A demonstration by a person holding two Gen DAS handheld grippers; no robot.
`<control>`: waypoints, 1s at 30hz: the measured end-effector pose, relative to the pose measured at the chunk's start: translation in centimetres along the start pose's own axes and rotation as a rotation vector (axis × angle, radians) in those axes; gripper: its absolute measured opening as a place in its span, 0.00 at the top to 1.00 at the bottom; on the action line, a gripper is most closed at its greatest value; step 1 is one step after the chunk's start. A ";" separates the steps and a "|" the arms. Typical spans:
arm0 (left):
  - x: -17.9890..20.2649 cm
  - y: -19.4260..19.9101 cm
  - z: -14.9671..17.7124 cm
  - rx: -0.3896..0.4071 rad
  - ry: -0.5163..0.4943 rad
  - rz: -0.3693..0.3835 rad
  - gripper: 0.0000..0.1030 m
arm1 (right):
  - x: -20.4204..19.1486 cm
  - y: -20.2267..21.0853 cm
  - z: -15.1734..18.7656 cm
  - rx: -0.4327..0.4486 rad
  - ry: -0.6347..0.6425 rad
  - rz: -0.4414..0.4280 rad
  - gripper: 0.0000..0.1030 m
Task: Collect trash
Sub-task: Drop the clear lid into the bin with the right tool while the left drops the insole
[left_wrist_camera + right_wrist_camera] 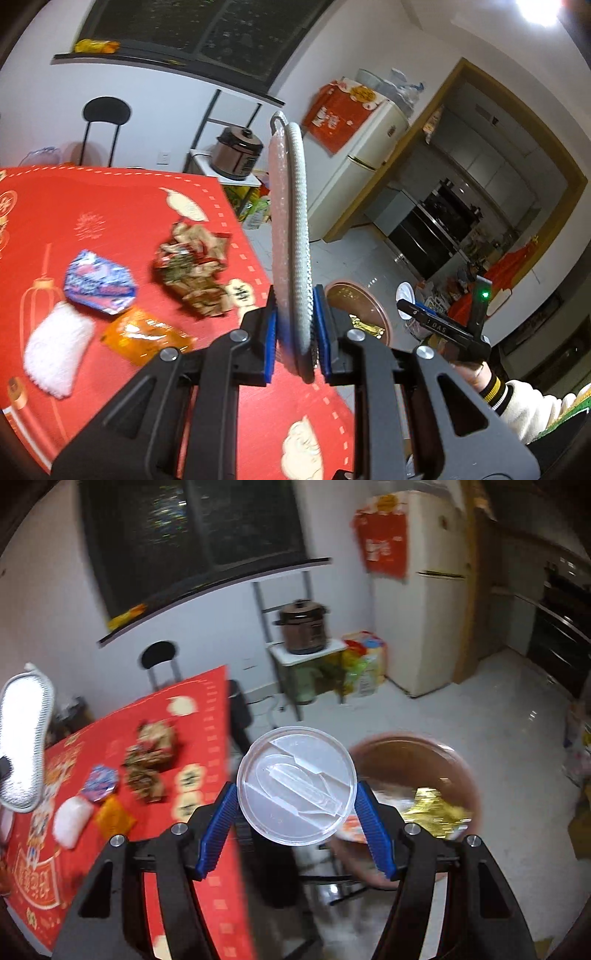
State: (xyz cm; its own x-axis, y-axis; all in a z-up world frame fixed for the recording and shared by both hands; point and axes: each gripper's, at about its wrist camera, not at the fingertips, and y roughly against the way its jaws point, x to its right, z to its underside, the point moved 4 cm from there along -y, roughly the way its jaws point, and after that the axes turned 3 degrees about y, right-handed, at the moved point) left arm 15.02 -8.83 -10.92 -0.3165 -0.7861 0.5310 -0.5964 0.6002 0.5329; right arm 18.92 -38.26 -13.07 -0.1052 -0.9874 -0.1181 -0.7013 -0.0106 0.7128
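Beyond the table's [207, 716] edge, right gripper [297, 801] jaws grip a clear lid [295, 784], nearer the brown bin [413, 760] below-right; left gripper [297, 332] jaws clamp an upright insole [290, 236].

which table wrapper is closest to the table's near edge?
The orange wrapper: it lies nearest the left gripper, in front of the blue-white wrapper and the crumpled brown one.

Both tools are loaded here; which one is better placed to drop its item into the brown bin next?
Right, probably. The right tool holds the clear plastic lid beside the brown bin. The left tool grips the white scrubbing pad over the table edge.
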 end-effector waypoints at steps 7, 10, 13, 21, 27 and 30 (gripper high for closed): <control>4.8 -4.4 -0.4 -0.010 -0.040 0.020 0.80 | 7.6 -1.3 -1.4 -0.023 -0.041 0.058 0.37; 6.5 -5.8 -0.5 -0.015 -0.048 0.030 0.80 | 9.2 -1.6 -2.0 -0.025 -0.057 0.060 0.36; 7.9 -7.1 -0.3 -0.025 -0.064 0.039 0.80 | 10.3 -1.3 -2.6 -0.005 -0.069 0.066 0.27; 10.9 -9.8 0.3 -0.052 -0.104 0.079 0.79 | 11.6 1.2 -3.6 0.052 -0.080 0.077 0.13; 13.0 -12.3 0.5 -0.093 -0.136 0.113 0.79 | 12.9 4.9 -3.6 0.101 -0.095 0.108 0.05; 14.4 -14.4 0.6 -0.125 -0.155 0.139 0.80 | 13.5 6.5 -3.1 0.112 -0.106 0.122 0.05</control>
State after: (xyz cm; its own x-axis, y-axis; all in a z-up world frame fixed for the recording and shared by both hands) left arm 18.59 -28.88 -11.33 -0.5044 -0.7022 0.5025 -0.4465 0.7102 0.5443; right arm 15.13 -52.14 -7.92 -0.2637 -0.9581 -0.1121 -0.7524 0.1315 0.6455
